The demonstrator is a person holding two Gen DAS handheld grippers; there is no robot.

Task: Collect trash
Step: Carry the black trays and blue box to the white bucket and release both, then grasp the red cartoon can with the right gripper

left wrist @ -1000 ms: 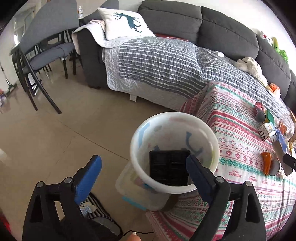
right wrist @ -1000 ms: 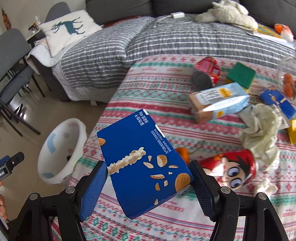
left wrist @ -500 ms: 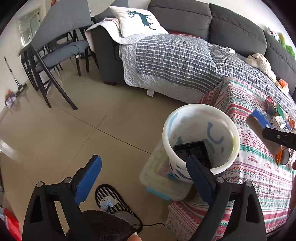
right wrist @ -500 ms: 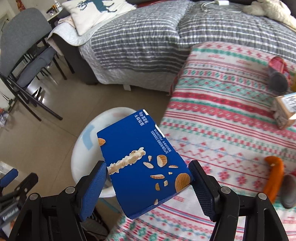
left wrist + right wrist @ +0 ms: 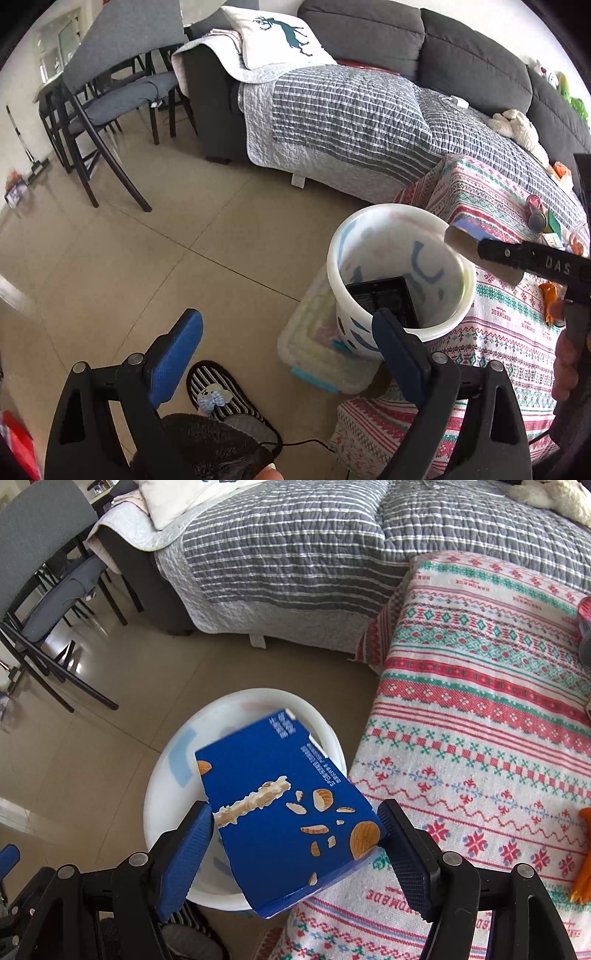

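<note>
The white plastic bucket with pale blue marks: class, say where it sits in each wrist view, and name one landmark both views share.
Left wrist view: the white plastic bucket sits right of centre, a black tray inside it.
Right wrist view: the bucket is lower centre-left, partly hidden behind the blue snack box.
Shared landmark: the red-and-green patterned tablecloth to the bucket's right.

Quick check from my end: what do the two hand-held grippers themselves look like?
Both match: black plastic frames with silver pivot screws and flat, blue, textured finger pads. That holds for the left hand-held gripper and the right hand-held gripper. The right one's side carries white lettering "DAS".
</note>
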